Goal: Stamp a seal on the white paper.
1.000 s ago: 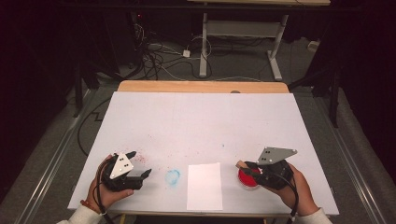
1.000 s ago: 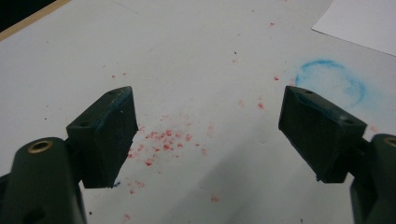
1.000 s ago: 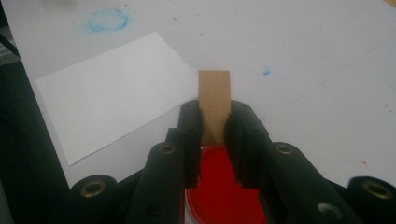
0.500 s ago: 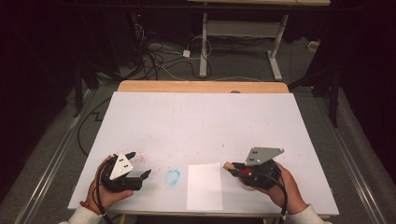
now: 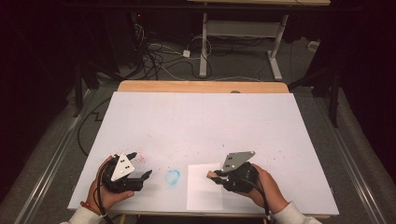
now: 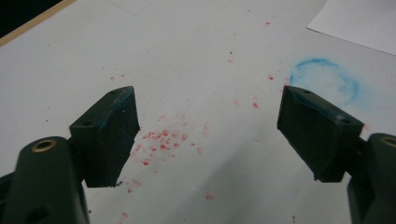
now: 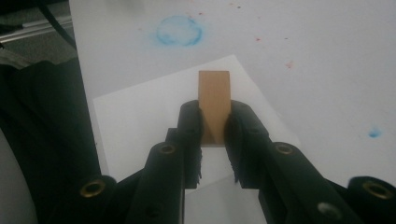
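Observation:
A small tan wooden block (image 7: 214, 93) stands between the jaws of my right gripper (image 7: 215, 116), which is shut on it. The block (image 5: 212, 174) juts leftward from the right gripper (image 5: 217, 176), low over a white sheet of paper (image 5: 203, 193) near the table's front edge. In the right gripper view the paper (image 7: 140, 116) lies under the block. My left gripper (image 5: 141, 163) rests at the front left, jaws wide apart with nothing between them. The left gripper (image 6: 210, 130) stands over scattered red crumbs (image 6: 161, 140).
A round blue smudge (image 5: 172, 177) marks the white table cover (image 5: 201, 126) between the grippers. It also appears as a blue smudge (image 6: 324, 79) (image 7: 180, 31) in both gripper views. A wooden table edge (image 5: 201, 87) runs along the far side, with cables (image 5: 159, 60) on the floor beyond.
My right gripper has moved left with the block, from beside the paper to over it. A red round thing seen under it earlier is no longer visible. The left gripper has stayed put.

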The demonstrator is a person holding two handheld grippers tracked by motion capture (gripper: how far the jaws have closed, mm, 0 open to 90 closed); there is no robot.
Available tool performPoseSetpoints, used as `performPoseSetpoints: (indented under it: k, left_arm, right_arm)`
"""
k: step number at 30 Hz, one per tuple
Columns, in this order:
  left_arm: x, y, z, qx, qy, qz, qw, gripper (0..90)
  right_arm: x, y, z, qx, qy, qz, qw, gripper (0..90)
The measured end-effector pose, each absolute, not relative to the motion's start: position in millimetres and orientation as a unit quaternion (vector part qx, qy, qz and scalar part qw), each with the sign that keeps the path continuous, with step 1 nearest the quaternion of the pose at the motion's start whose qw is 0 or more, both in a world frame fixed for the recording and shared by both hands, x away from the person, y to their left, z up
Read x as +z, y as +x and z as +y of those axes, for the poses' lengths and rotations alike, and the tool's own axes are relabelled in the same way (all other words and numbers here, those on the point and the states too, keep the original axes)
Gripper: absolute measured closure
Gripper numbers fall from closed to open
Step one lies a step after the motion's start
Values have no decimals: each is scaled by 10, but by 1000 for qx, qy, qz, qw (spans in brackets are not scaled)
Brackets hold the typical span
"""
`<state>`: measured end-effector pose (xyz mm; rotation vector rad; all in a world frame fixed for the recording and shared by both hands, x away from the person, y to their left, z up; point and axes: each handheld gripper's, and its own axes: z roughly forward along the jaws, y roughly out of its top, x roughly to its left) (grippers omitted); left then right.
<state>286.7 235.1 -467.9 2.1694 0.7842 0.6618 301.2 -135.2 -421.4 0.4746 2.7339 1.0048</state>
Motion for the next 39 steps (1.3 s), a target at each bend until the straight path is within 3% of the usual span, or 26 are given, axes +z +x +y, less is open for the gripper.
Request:
performPoseSetpoints:
  k: [17, 25, 39]
  left_arm:
    - [-4688, 2882, 2352, 259, 845, 300, 360, 201]
    - [-4686, 2876, 2358, 259, 844, 301, 360, 200]
    - [-4687, 2877, 2367, 258, 845, 303, 357, 201]
  right_arm:
    - [-4412, 3078, -1119, 288, 141, 945, 63, 756]
    - [-4447, 3106, -1049, 254, 141, 954, 79, 757]
    - [-4562, 3213, -994, 236, 148, 958, 61, 759]
